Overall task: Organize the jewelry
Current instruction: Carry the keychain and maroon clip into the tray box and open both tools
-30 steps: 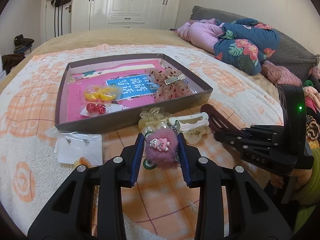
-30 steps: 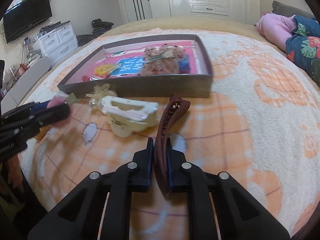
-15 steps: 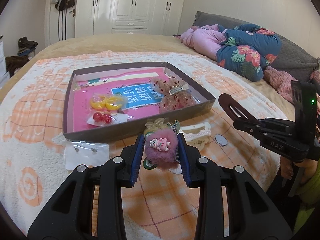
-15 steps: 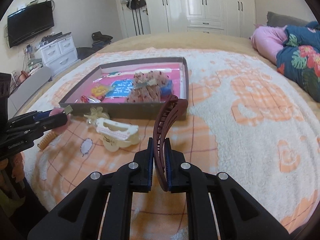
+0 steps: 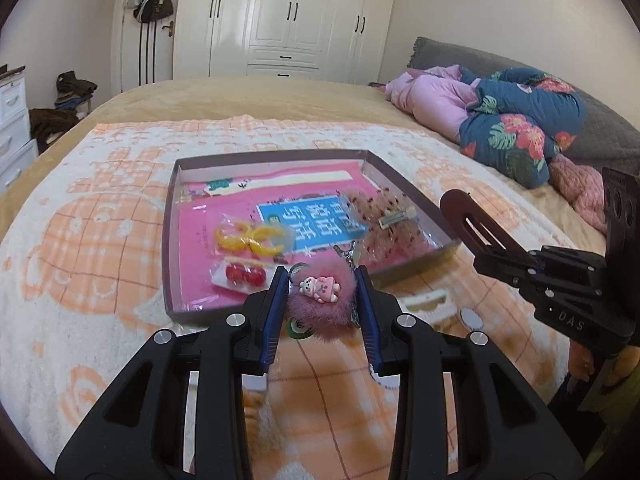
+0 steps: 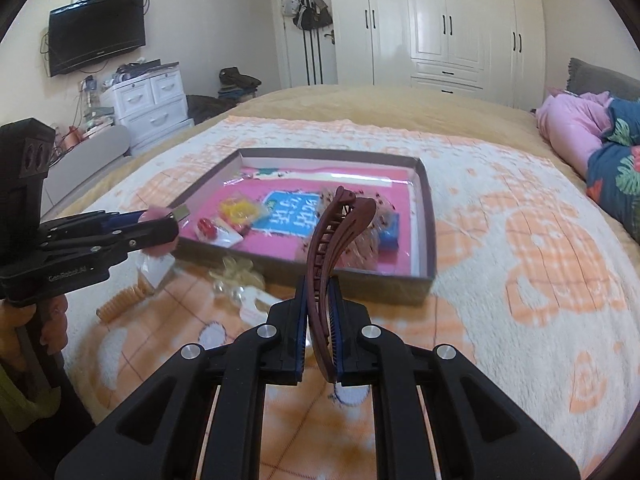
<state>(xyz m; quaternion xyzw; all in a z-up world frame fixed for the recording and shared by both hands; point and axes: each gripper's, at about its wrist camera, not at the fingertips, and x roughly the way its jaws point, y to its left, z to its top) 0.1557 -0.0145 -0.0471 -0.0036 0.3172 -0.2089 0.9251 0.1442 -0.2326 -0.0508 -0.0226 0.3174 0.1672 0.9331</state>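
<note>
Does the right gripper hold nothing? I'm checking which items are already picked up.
No, the right gripper is shut on a long brown hair clip, which sticks up from between its pads above the blanket.

White wardrobe (image 5: 296, 20) along far wall, handbags (image 6: 308, 10) hung on door beside it. Wall-mounted TV (image 6: 96, 32) above white drawer unit (image 6: 150, 106). Bed has orange-and-white blanket (image 6: 540, 248); pink and floral bedding (image 5: 500, 120) bunched at grey headboard (image 5: 452, 54).
</note>
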